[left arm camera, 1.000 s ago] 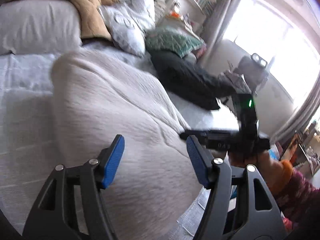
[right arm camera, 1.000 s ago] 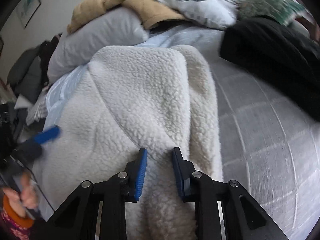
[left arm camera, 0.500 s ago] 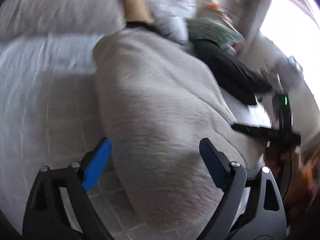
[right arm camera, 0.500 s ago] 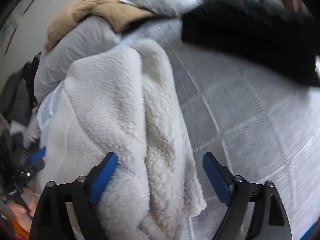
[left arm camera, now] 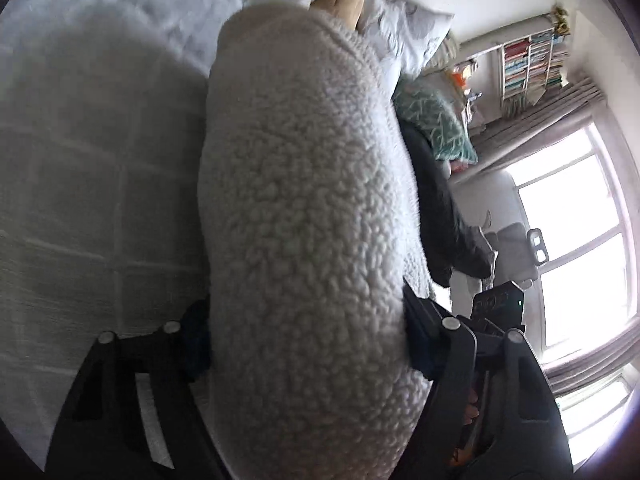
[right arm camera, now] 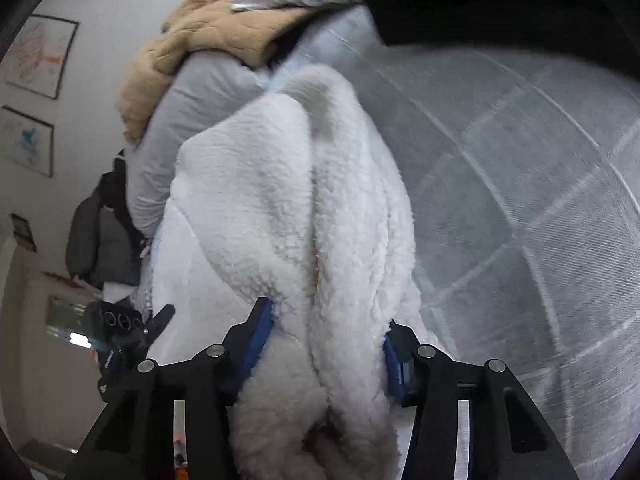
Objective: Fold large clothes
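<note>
Your cream fleece garment lies lengthwise on a bed covered by a white quilted spread, pillows and a tan blanket at its head. Both grippers have just been closing. Your left gripper clamps the fleece's near end; your right gripper pinches its bunched folds. Bookshelves and a bright window stand beyond.
</note>
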